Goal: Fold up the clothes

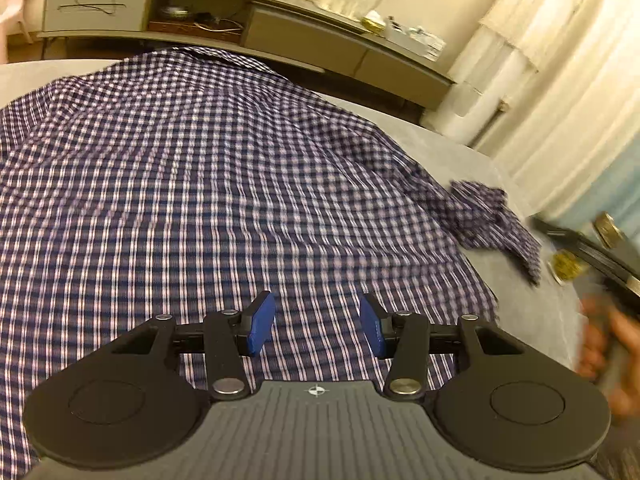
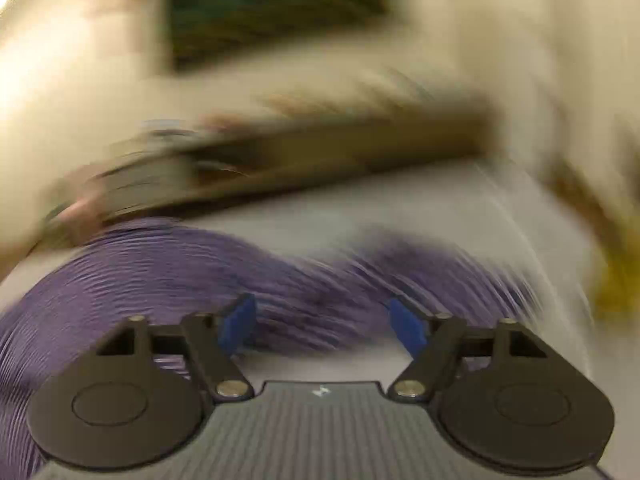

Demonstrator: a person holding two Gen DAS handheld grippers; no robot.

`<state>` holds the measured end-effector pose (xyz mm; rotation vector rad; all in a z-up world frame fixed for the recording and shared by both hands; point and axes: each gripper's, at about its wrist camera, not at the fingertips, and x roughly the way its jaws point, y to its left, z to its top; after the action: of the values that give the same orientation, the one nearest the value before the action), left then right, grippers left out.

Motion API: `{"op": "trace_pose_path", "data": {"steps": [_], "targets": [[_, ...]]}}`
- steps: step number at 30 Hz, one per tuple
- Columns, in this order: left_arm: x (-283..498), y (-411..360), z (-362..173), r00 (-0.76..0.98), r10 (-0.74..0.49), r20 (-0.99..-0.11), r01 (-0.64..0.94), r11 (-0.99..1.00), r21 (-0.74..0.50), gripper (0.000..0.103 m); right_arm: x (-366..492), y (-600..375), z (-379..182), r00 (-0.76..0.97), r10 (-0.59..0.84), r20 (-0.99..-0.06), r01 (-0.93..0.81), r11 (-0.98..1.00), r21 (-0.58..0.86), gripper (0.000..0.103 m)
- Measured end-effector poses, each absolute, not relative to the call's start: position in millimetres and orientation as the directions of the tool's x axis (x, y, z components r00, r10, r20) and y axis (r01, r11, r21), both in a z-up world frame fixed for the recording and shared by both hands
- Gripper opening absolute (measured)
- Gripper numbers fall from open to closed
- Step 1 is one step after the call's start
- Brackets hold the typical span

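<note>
Both tongs, left [image 1: 318, 326] and right [image 2: 320, 330], agape and empty above the checked shirt [image 1: 200, 184].

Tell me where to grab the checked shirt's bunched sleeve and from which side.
Probably take the sleeve at its loose far tip, coming in from the bare grey surface beside it. The cuff end lies crumpled and raised away from the checked shirt body, so an open gripper could pinch a fold there without catching the flat panel.
</note>
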<state>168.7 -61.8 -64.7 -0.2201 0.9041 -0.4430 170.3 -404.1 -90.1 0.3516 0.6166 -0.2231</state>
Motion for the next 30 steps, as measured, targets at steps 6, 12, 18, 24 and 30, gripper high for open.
{"op": "trace_pose_path", "data": {"steps": [6, 12, 18, 24, 30], "targets": [[153, -51, -87, 0.513, -0.421, -0.748, 0.356, 0.897, -0.261, 0.052, 190, -456, -118, 0.732, -0.217, -0.646, 0.481, 0.836, 0.263, 0.087], [144, -44, -85, 0.525, -0.425, -0.737, 0.432, 0.88, -0.2, 0.052, 263, -453, -131, 0.653, -0.223, -0.724, 0.393, 0.917, 0.071, 0.08], [139, -47, -85, 0.535, -0.426, -0.73, 0.473, 0.866, -0.159, 0.058, 284, -433, -107, 0.649, -0.284, -0.706, 0.317, 0.944, -0.088, 0.011], [153, -29, -82, 0.515, -0.465, -0.72, 0.414, 0.871, -0.266, 0.058, 215, -331, -2, 0.912, -0.187, -0.365, 0.139, 0.978, -0.152, 0.011], [175, 19, -82, 0.56, -0.513, -0.651, 0.208, 0.847, -0.488, 0.058, 107, -185, -3, 0.881, 0.209, -0.425, -0.335, 0.91, -0.246, 0.087]]}}
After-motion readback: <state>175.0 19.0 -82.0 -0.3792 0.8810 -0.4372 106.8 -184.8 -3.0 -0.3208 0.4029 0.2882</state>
